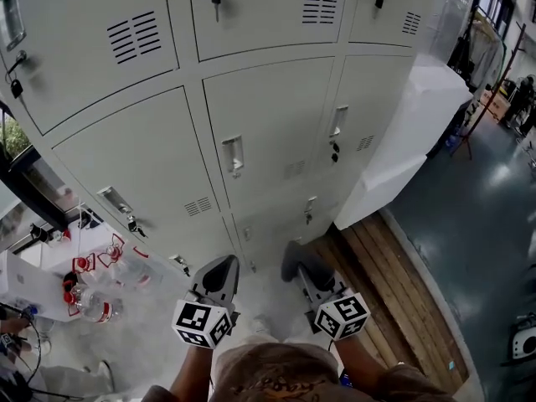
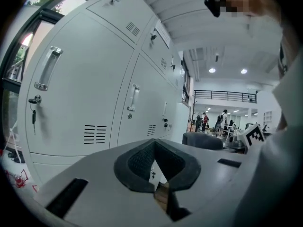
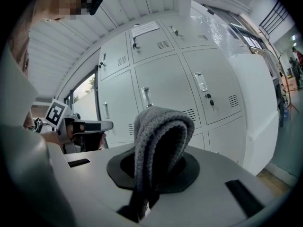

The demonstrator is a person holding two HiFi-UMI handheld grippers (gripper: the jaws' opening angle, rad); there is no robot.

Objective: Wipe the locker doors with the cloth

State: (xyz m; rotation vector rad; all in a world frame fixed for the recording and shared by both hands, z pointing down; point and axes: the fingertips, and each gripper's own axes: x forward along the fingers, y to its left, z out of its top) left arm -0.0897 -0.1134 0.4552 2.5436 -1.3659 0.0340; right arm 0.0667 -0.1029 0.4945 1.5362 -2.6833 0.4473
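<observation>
Here, at the far left of the head view, a few water bottles (image 1: 94, 301) lie low beside the lockers, well apart from both tools and no part of the job.

The left gripper (image 1: 223, 268) is held low in front of the person, its tip aimed at the base of the lockers. In the left gripper view its fingers (image 2: 142, 167) sit together with nothing between them, only a thin slit showing door and floor behind. It looks like a spare hand kept near, perhaps to steady a door if needed.

The locker doors (image 1: 268, 115) fill the middle: pale grey panels with vents, handles and keys hanging from the locks. Neither tool touches them yet.

The right gripper (image 1: 306, 275) is held level with the left one and just beside it. Its fingers are clamped on the cloth (image 3: 158, 136), a dark grey knitted piece folded so a thick loop stands up past the tips. Gripped that way, the loop would meet the metal first and act as a pad. The cloth faces the doors but is apart from them, so wiping seems not yet begun.

At the right, wooden planks (image 1: 394, 291) run along the floor beside a large white block (image 1: 419, 132).
</observation>
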